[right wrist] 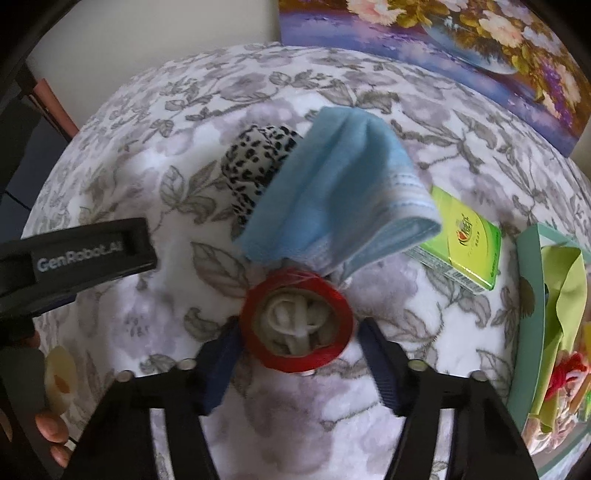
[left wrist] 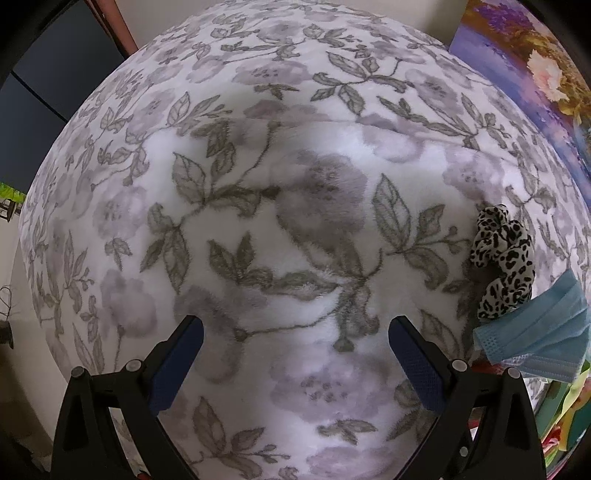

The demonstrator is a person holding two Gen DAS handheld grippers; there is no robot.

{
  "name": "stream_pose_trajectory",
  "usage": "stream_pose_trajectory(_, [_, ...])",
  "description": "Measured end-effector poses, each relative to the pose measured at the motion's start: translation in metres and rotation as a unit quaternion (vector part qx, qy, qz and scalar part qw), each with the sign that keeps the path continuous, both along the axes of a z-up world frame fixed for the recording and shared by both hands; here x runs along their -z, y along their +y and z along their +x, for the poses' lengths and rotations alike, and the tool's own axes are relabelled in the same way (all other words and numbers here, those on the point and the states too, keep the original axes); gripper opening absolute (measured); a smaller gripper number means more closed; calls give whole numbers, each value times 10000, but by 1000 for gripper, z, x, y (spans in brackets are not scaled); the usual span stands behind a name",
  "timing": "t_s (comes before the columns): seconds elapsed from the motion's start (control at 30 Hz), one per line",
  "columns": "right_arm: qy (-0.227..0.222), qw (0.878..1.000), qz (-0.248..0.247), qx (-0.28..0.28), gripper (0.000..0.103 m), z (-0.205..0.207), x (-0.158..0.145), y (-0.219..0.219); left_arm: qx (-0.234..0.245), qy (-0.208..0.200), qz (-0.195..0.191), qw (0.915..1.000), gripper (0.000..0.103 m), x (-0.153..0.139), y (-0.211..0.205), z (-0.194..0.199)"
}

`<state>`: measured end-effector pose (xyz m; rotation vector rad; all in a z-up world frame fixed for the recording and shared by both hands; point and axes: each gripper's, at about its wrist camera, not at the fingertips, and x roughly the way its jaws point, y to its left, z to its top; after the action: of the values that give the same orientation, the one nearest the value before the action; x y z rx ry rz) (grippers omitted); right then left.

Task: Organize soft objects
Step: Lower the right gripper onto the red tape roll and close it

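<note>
We see a bed spread with a plush floral blanket (left wrist: 258, 229) in grey and lilac, a plain pale wall (right wrist: 155, 33) behind it, a flower painting (right wrist: 461, 48) leaning there, dark blue furniture (left wrist: 55, 74) at one side, soft daylight.

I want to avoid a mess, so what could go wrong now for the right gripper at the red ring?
1. The blue mask seems to rest on the far edge of the red ring, so lifting the ring may drag the mask along.
2. The cream bundle inside looks loose and may fall out.
3. The right gripper straddles the ring, but a firm grip is unclear, so it may slip.
</note>
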<state>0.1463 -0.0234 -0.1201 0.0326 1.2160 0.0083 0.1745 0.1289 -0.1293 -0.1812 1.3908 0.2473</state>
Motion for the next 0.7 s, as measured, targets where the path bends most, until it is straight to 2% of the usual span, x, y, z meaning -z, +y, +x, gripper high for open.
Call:
stream_pose_trajectory(0.17, [26,10000,72,-22,61,1,-2,-3,30,-85,-76,9999,100,-12,-13,-1])
stream_pose_trajectory(0.7, [30,9983,496,309,61,-18,-28,-58,218,-351,-347,9985,100,-54,-49,3])
